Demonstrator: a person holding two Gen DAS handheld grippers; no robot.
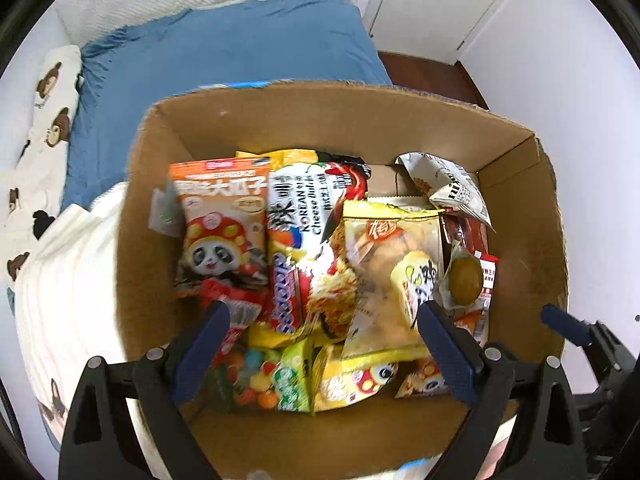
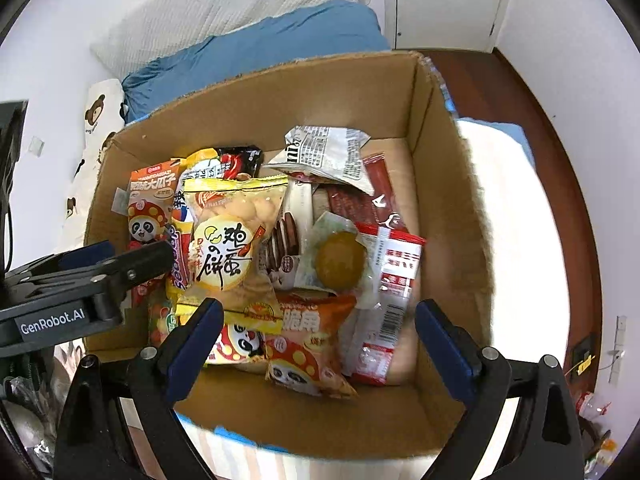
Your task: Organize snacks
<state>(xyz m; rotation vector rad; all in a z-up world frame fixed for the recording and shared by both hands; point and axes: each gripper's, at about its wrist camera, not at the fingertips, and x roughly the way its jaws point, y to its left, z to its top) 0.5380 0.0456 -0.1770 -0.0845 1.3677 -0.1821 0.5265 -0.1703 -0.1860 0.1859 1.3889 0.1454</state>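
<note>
From my left wrist view, my left gripper hangs with its jaws spread wide and nothing between them, above the near end of the cardboard box. The box sits on a bed, with a blue pillow beyond it. Snack packets fill it: an orange panda packet at far left, a Korean cheese noodle pack beside it, a clear yellow-topped biscuit bag in the middle, and a round cake in a clear wrapper to the right. I judge them all light, crinkly and slippery; the biscuits and cake would crush, so I would pinch a sealed edge rather than the belly.

From my right wrist view, my right gripper is likewise wide open and empty, over the near half of the box. Below it lie an orange mushroom-print packet and a red-and-white sachet. A crumpled newsprint-pattern bag rests at the far side.
</note>
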